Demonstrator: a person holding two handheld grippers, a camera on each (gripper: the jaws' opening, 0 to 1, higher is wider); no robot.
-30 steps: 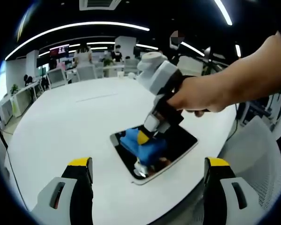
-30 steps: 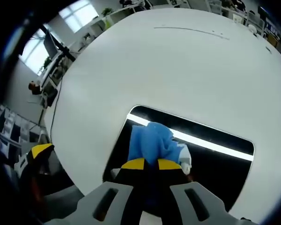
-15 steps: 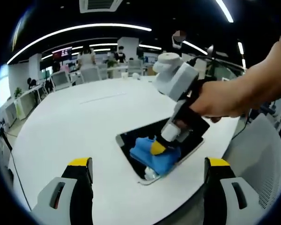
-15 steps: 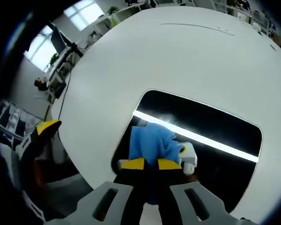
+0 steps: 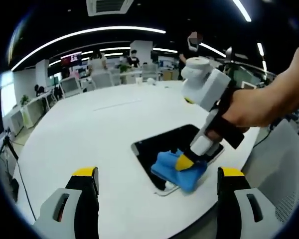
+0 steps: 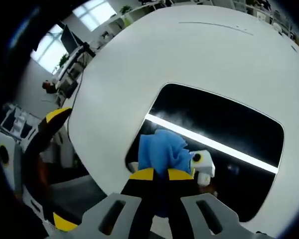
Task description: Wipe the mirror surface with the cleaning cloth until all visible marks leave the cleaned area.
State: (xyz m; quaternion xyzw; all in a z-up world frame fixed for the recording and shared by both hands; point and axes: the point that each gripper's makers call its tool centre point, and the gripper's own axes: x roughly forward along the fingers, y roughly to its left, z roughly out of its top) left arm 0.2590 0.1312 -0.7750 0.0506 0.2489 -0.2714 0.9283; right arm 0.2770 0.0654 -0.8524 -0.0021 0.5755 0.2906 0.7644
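A dark rectangular mirror point(image 5: 162, 144) point(image 6: 224, 129) lies flat on the white round table point(image 5: 89, 134) point(image 6: 189, 55). A blue cleaning cloth point(image 5: 177, 167) point(image 6: 162, 149) rests on the mirror's near corner, pressed down by my right gripper point(image 5: 182, 162) point(image 6: 160, 175), which is shut on the cloth. A person's hand holds that gripper from the right in the left gripper view. My left gripper point(image 5: 157, 174) stands open over the table's near edge, apart from the mirror, with nothing between its fingers. The mirror reflects a ceiling light strip.
Behind the table is an office with desks, monitors and people point(image 5: 97, 62). A grey chair point(image 5: 279, 189) stands at the right of the table. In the right gripper view the left gripper's yellow tip point(image 6: 57, 114) shows at the left, past the table's edge.
The right gripper has dragged the cloth along the mirror toward its near corner. Both views have shifted with the hands.
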